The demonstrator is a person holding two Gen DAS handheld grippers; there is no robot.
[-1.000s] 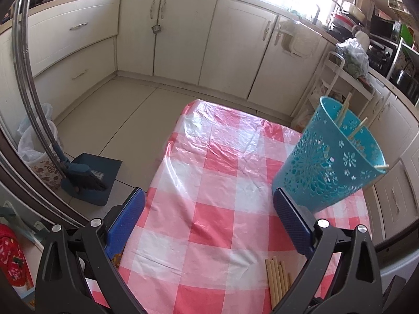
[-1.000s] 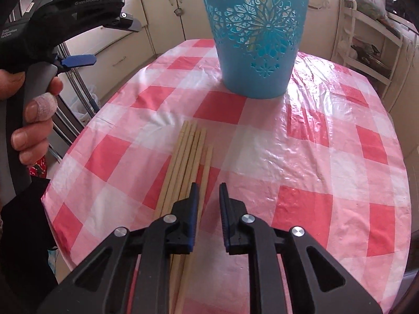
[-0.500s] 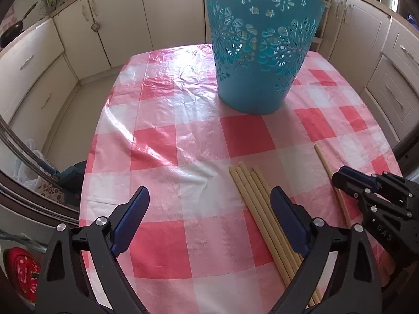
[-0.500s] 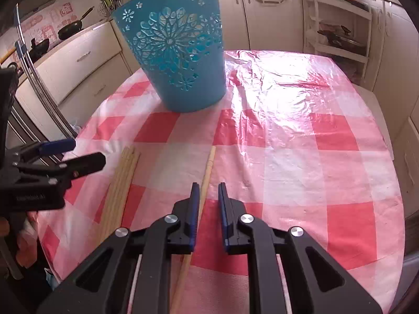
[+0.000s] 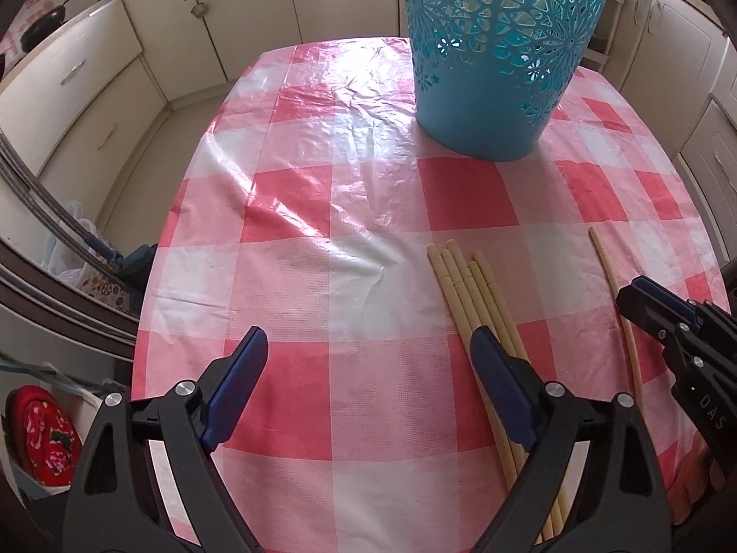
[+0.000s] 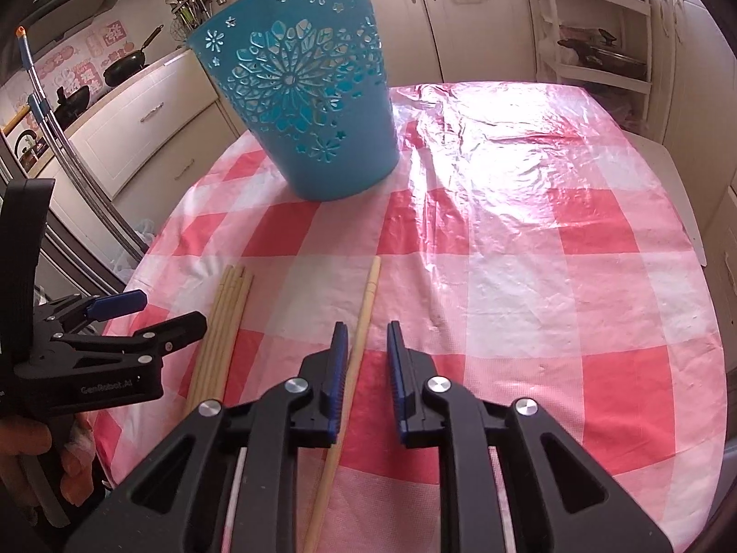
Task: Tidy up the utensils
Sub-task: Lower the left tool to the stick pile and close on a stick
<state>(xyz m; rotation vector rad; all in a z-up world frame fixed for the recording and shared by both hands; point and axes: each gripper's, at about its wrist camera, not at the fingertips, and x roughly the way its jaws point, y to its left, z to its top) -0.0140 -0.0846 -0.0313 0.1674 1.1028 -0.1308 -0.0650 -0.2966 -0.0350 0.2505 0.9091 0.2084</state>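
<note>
A blue perforated basket (image 5: 500, 55) stands upright at the far side of the red-and-white checked table; it also shows in the right wrist view (image 6: 304, 115). A bundle of several wooden chopsticks (image 5: 474, 304) lies on the cloth, seen too in the right wrist view (image 6: 223, 318). One single chopstick (image 6: 364, 308) lies apart to their right, also in the left wrist view (image 5: 615, 285). My left gripper (image 5: 368, 387) is wide open, its right finger over the bundle. My right gripper (image 6: 366, 359) is open a little, low over the single chopstick, not gripping it.
The table (image 5: 295, 212) has a glossy plastic cover and a curved near edge. Cream kitchen cabinets (image 5: 92, 92) ring the room. A shelf rack (image 6: 599, 46) stands behind the table on the right. Metal poles (image 6: 83, 175) lean at the left.
My left gripper swung from facing the floor and cabinets to face the table and came down toward the bundle. My right gripper shifted right from the bundle to the single chopstick and opened slightly.
</note>
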